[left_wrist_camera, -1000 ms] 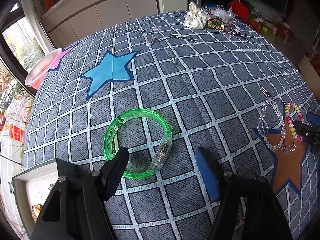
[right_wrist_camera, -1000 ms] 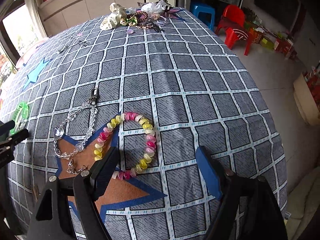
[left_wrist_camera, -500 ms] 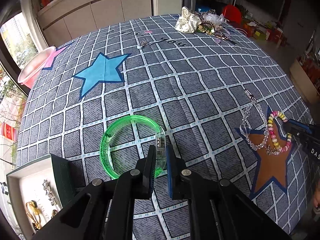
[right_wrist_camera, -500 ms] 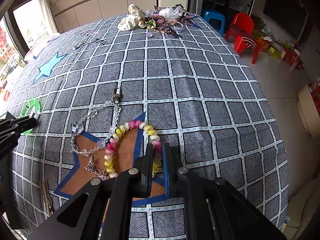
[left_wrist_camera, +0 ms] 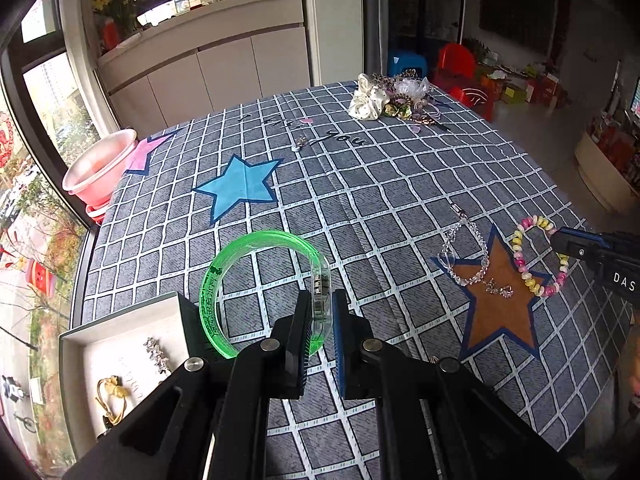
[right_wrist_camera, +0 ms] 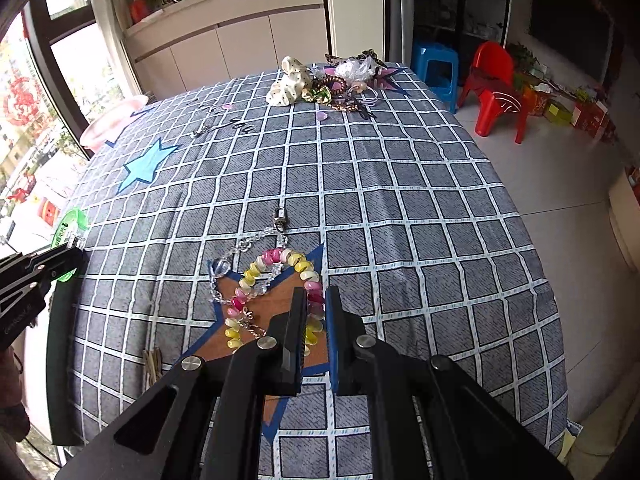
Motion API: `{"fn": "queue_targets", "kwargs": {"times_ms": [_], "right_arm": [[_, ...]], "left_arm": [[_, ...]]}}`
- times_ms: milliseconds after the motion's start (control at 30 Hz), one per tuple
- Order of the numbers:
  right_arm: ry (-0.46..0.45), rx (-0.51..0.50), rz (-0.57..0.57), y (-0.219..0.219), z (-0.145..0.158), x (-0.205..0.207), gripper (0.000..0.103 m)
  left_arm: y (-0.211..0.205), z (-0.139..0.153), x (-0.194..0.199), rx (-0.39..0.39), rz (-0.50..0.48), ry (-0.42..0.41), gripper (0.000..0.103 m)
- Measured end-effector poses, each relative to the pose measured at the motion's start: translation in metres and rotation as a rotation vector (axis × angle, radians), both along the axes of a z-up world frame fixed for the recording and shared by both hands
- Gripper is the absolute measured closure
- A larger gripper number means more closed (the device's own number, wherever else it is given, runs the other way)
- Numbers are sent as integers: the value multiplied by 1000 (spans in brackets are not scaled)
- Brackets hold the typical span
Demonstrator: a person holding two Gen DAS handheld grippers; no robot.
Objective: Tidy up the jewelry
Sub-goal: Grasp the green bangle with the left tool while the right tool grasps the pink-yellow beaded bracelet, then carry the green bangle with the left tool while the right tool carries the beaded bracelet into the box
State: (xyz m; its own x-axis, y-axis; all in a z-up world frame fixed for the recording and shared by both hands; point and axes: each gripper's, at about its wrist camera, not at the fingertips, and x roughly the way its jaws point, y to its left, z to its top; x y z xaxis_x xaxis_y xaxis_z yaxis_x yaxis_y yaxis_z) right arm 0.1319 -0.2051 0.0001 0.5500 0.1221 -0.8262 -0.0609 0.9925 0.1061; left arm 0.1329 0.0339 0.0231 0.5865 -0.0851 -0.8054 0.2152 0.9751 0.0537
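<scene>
Both tools are pinched shut, one piece each. The left tool [left_wrist_camera: 320,312] clamps the green bangle [left_wrist_camera: 264,292] at its clear clasp section, over the worktop [left_wrist_camera: 380,184] beside the jewelry box [left_wrist_camera: 80,344], likely its destination. The right tool [right_wrist_camera: 316,312] grips the pastel beaded bracelet [right_wrist_camera: 276,296] above the orange star [right_wrist_camera: 276,300]. A second ago both stood wide open; now both pieces are lifted.

Bangle [left_wrist_camera: 264,292] lies left of the chain [left_wrist_camera: 466,258], tray [left_wrist_camera: 76,364] beside it.
</scene>
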Motion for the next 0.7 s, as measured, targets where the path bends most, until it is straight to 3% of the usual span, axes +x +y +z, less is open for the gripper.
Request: {"fn": "queue_targets", "kwargs": {"times_ms": [300,700], "right_arm": [[-35,58,127,53,26,-16,93],[-13,93,420,187,31,-42,93]], "left_arm": [[52,10,-53,-25,96,-17,86],[142,-17,-113,17,268,43,86]]}}
